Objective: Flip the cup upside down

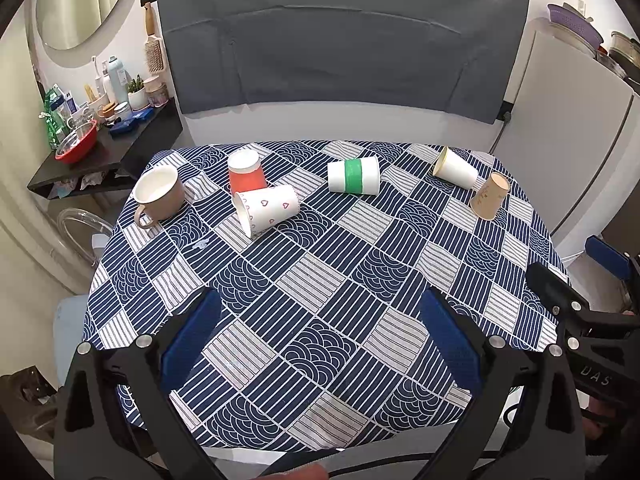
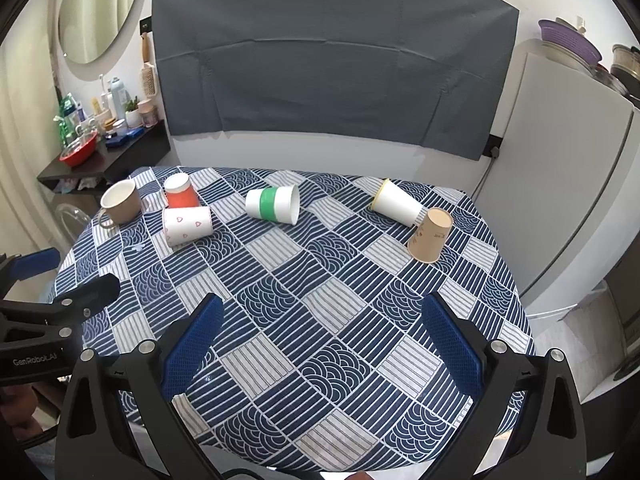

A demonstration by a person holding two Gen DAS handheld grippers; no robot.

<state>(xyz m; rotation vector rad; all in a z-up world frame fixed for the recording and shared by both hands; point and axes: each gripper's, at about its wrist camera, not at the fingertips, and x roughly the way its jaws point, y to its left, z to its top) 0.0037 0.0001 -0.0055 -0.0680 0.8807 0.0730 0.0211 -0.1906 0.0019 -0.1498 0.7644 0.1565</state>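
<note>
Several cups sit at the far side of a table with a blue patterned cloth [image 1: 320, 280]. A brown mug [image 1: 158, 194] [image 2: 120, 201] stands upright at the far left. A red cup [image 1: 246, 172] [image 2: 181, 196] stands upside down. A heart-print cup [image 1: 266, 208] [image 2: 187, 224], a green-banded white cup [image 1: 354, 176] [image 2: 273, 204] and a white cup [image 1: 455, 169] [image 2: 396, 203] lie on their sides. A tan cup [image 1: 490, 196] [image 2: 431, 235] stands upside down. My left gripper [image 1: 320, 340] and right gripper [image 2: 320, 344] are open and empty above the near table half.
A dark shelf [image 1: 100, 152] with a red bowl and bottles stands at the far left. A white fridge [image 1: 568, 128] stands to the right. A grey cloth [image 1: 340, 40] hangs on the back wall. The right gripper also shows in the left wrist view [image 1: 580, 280].
</note>
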